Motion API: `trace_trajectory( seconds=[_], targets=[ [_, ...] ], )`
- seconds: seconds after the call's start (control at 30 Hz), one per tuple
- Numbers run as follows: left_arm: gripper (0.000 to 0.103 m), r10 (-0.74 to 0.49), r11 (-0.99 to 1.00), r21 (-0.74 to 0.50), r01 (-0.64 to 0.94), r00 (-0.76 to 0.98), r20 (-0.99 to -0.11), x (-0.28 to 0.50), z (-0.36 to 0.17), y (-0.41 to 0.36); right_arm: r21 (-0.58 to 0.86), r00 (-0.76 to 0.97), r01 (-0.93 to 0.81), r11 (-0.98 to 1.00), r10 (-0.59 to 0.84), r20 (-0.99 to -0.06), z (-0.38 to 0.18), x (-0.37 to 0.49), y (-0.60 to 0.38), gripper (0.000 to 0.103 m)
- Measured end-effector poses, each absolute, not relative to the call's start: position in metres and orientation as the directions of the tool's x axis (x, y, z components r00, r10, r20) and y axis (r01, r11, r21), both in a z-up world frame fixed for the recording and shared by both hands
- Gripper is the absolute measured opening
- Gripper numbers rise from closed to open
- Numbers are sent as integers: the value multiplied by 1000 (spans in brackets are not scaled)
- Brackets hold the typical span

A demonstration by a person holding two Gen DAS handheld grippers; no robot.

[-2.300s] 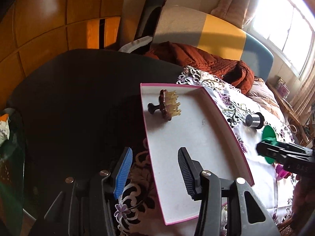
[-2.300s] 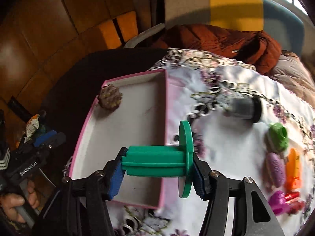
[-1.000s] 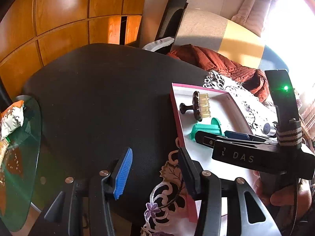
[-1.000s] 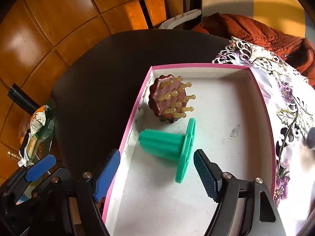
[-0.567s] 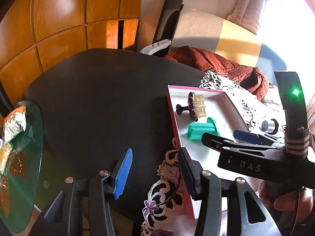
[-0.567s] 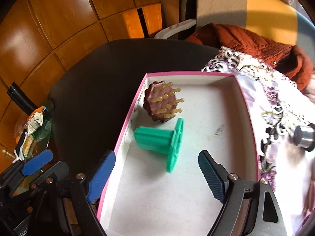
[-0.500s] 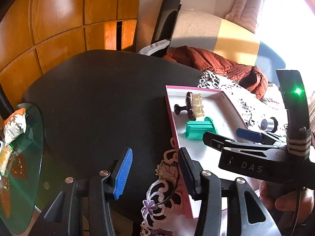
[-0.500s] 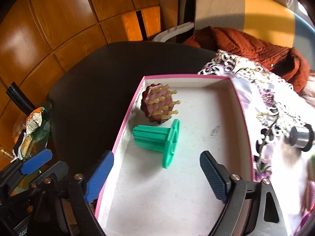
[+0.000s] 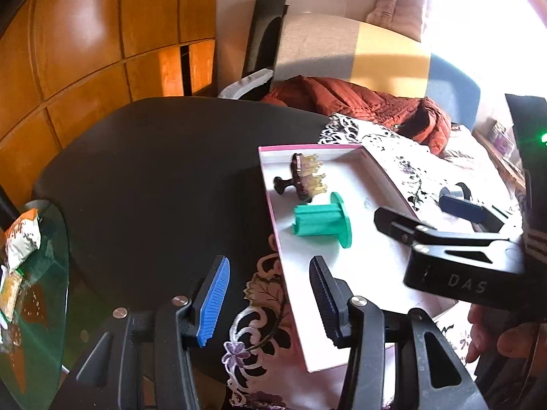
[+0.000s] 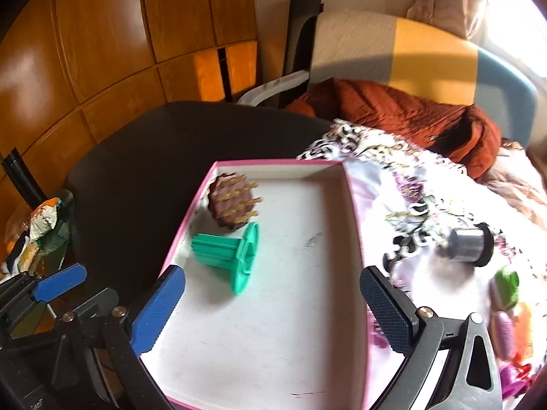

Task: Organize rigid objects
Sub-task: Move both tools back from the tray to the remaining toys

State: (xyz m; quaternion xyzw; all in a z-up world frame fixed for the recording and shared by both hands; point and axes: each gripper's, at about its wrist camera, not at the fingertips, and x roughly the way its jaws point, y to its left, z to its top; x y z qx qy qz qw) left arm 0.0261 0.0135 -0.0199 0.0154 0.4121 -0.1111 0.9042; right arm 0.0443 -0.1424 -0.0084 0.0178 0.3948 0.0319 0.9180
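A green spool (image 10: 225, 253) (image 9: 321, 220) lies on its side in the pink-rimmed white box (image 10: 273, 324) (image 9: 342, 273), just below a brown massage brush with yellow pins (image 10: 232, 205) (image 9: 304, 177). My right gripper (image 10: 271, 283) (image 9: 413, 210) hovers over the box's near half, behind the spool. Its jaws are opening wide and nothing is between them. My left gripper (image 9: 268, 283) stands open and empty at the box's left rim, over the floral cloth and the black table. Its blue pad (image 10: 61, 285) shows at the lower left of the right wrist view.
A silver cylinder (image 10: 470, 246) and several coloured toys (image 10: 506, 287) lie on the floral cloth right of the box. A rust-red jacket (image 10: 410, 119) is heaped on the sofa behind. A glass side table with snack packets (image 9: 27, 273) stands left of the black table (image 9: 154, 171).
The right gripper let go of the green spool inside the box, spread its jaws wider and drew back from it. The left gripper shifted slightly and stayed empty.
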Motion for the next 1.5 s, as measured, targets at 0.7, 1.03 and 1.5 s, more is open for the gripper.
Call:
trace_trajectory(
  seconds=[0.7, 1.03, 1.5],
  targets=[
    [49, -260, 914, 14, 406, 610, -749, 10, -11, -57, -90, 740, 196, 976, -208, -640, 30, -9, -272, 103],
    [49, -305, 858, 52, 511, 588, -749, 0, -8, -104, -150, 672, 426, 892, -423, -608, 35, -42, -388, 103],
    [49, -380, 762, -6, 648, 438, -815, -7, -30, -185, 206, 589, 724, 658, -435, -680, -3, -95, -515, 103]
  ],
)
